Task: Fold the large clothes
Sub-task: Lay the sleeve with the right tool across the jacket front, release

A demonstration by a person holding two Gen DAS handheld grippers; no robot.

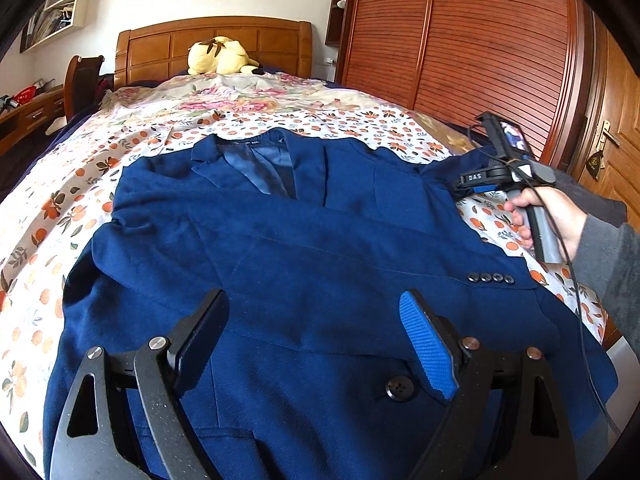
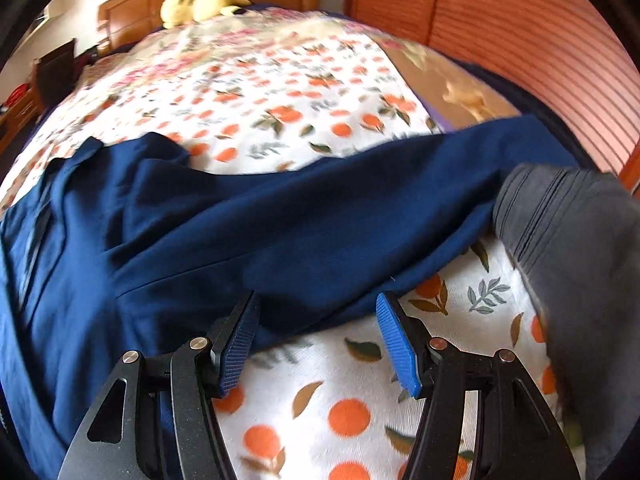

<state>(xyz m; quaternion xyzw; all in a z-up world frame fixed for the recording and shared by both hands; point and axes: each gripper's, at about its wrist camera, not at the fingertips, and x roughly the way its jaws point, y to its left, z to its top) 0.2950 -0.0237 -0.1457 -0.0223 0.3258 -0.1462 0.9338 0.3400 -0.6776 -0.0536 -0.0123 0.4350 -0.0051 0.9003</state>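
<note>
Both grippers' fingers (image 1: 428,344) (image 2: 396,344) apart, empty

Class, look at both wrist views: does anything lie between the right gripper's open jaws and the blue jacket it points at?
Nothing visible does. The right gripper hangs open right at the edge of the blue jacket, with only bedsheet below. A grey garment lies off to the side.

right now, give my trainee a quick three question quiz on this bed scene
1. True or false: the dark blue suit jacket lies collar toward the wooden headboard.
2. What sits by the headboard: A) yellow plush toy B) folded towel C) laptop?
3. Is the left gripper holding any fabric?

Key: 1 true. 2 A. 3 no; its jaws stand open above the jacket, and the right gripper is open too.
</note>
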